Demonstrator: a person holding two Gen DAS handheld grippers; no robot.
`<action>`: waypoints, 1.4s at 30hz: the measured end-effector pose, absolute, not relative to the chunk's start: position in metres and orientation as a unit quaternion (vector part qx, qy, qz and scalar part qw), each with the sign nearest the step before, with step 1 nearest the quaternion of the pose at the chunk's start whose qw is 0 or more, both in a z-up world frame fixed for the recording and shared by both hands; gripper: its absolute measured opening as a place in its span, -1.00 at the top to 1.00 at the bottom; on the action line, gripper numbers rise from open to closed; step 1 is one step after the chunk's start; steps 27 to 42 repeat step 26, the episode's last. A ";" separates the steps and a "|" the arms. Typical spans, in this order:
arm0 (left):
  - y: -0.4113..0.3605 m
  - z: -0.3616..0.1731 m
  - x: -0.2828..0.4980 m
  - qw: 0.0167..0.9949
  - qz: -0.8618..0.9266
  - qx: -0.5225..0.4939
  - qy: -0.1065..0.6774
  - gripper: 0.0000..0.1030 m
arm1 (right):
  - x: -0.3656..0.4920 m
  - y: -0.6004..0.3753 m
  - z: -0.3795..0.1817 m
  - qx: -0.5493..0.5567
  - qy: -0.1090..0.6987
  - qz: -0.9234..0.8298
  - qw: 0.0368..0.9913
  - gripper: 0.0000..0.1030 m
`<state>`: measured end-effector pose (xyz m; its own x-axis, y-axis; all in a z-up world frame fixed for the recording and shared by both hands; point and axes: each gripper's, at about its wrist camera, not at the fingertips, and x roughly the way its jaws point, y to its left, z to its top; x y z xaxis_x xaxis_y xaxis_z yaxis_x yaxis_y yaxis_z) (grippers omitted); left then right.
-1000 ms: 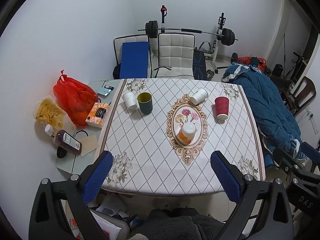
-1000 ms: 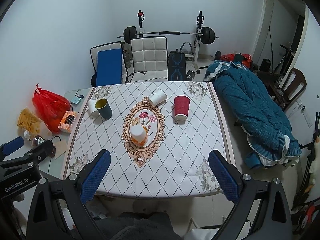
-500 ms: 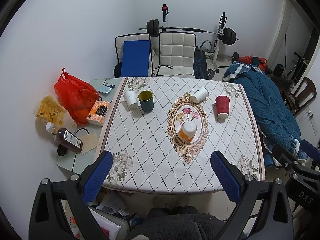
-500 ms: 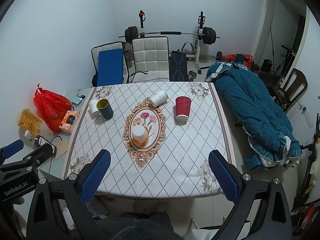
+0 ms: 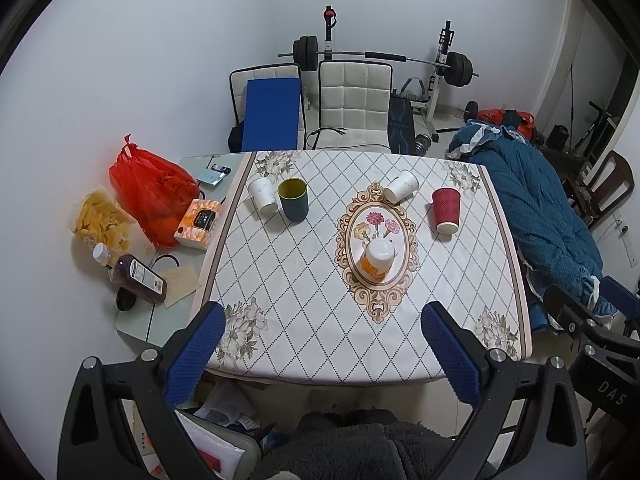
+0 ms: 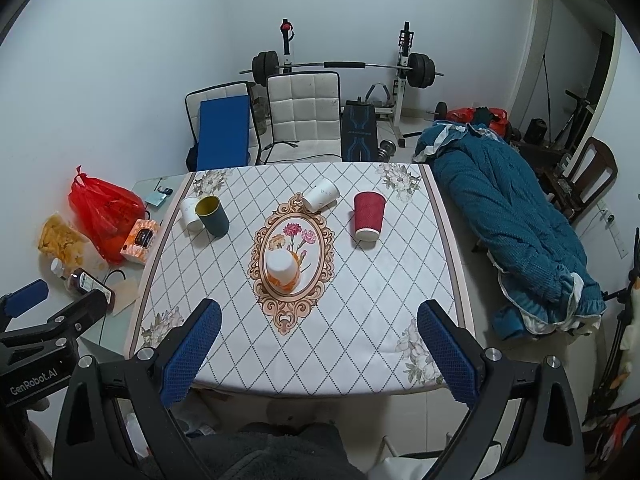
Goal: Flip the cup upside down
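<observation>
Currently, both views match those of a second ago almost exactly: only a slight drift of framing, and no cup has changed place or attitude. The pause therefore alters nothing for the task.

Tool state: the left tool [image 5: 322, 316] and the right tool [image 6: 318, 310] hang above the near edge of the table [image 6: 360, 344], each with jaws spread wide and nothing between them.

Cup positions:
- The orange-and-white cup [image 6: 283, 270] stands on the oval flower motif at table centre, apparently mouth down with its flat white base uppermost.
- The dark green cup [image 6: 214, 216] stands mouth up at far left, its yellow interior visible.
- The white cup on its side [image 6: 322, 195] lies just beyond the motif.
- The red cup [image 6: 369, 216] stands at far right; its orientation cannot be told with certainty.

Assessment: the centre cup already lies as the task wants. Should the green or tipped cup be intended, it remains unturned.
</observation>
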<state>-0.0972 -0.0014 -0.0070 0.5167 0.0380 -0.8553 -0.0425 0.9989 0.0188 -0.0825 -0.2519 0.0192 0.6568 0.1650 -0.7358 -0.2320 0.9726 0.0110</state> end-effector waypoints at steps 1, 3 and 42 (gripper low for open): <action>-0.001 -0.007 -0.098 0.871 0.023 -0.002 0.491 -0.95 | -0.083 -0.252 0.019 -0.041 0.400 0.109 0.909 -0.95; -0.002 -0.007 -0.097 0.871 0.023 -0.002 0.491 -0.95 | -0.083 -0.252 0.019 -0.042 0.399 0.109 0.909 -0.95; -0.003 -0.006 -0.096 0.870 0.024 -0.004 0.492 -0.95 | -0.086 -0.254 0.014 -0.041 0.402 0.111 0.908 -0.95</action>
